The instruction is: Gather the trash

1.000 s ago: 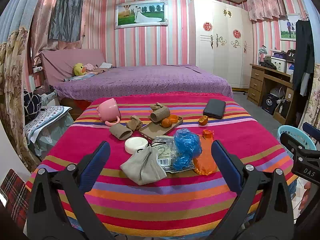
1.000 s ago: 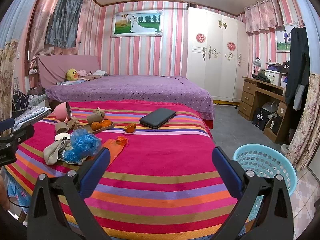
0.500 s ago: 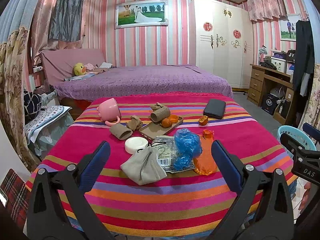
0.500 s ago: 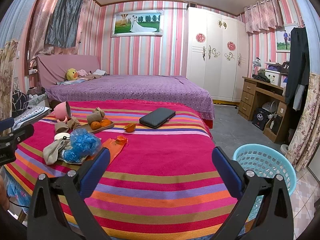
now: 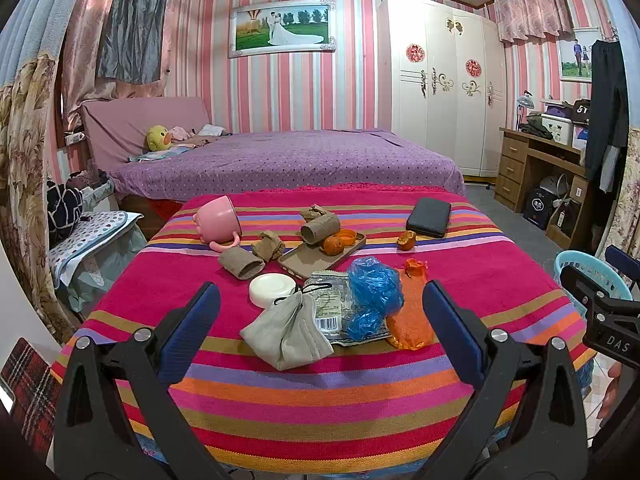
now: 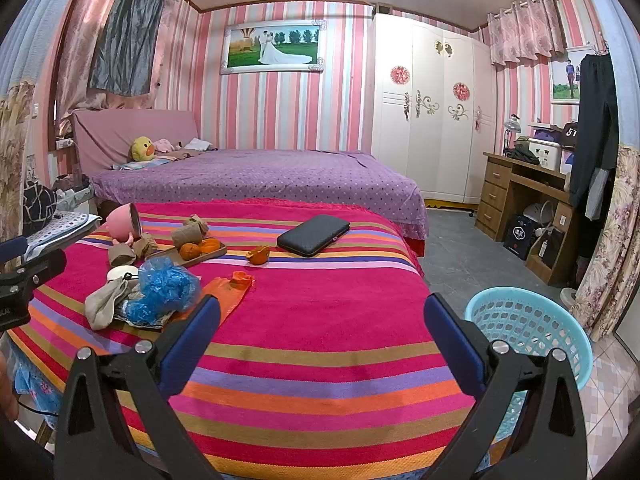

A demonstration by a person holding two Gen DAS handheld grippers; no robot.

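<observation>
Black right tongs (image 5: pixel 612 316) read "DAS".

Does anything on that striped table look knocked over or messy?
Yes. The pink mug lies tipped on its side near the table's far left corner. Orange peel sits loose on the striped cloth, and a grey face mask lies crumpled beside a blue plastic bag.

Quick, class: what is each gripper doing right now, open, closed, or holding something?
Left gripper: open, holding nothing, above the striped table's near edge.
Right gripper: open, holding nothing.
</observation>
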